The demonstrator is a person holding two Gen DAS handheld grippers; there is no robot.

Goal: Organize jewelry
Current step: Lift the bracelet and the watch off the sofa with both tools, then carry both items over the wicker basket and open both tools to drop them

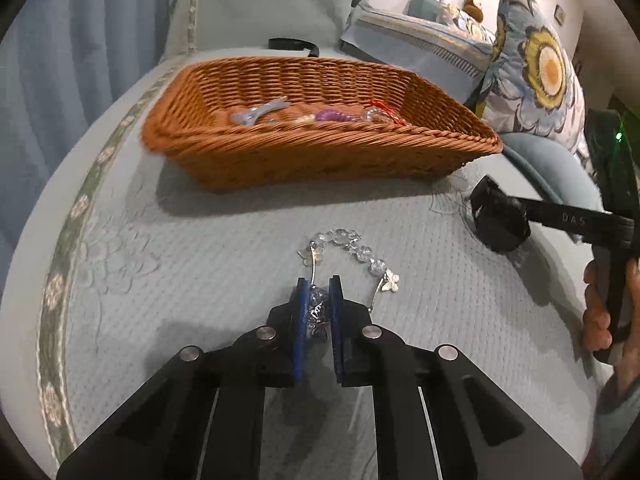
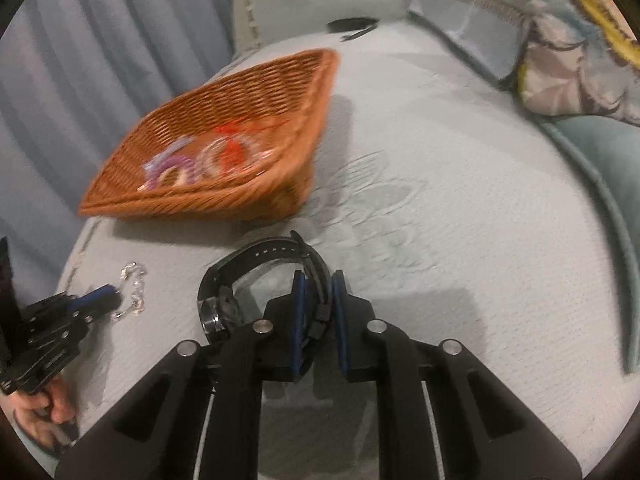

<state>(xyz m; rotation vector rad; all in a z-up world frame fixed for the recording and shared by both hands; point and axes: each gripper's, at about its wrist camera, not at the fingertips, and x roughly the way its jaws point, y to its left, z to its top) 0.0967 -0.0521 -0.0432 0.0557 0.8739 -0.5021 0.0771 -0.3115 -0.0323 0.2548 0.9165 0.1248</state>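
Note:
A clear crystal bracelet [image 1: 352, 246] with silver butterfly charms lies on the pale quilted bed cover [image 1: 200, 264]. My left gripper [image 1: 319, 292] is shut on its near end, beads and a charm pinched between the blue pads. In the right wrist view that bracelet [image 2: 134, 290] shows at the left gripper's tip. My right gripper [image 2: 318, 286] is shut on the strap of a black wristwatch [image 2: 240, 280], whose face rests on the cover to the left. In the left wrist view the right gripper [image 1: 494, 220] sits at the right with the watch.
A brown wicker basket [image 1: 320, 148] stands behind both pieces and holds several items: purple, red, clear and blue ones. A black band [image 1: 294, 45] lies farther back. Floral pillows [image 1: 540, 76] rise at the right. A hand [image 1: 600, 312] holds the right gripper's handle.

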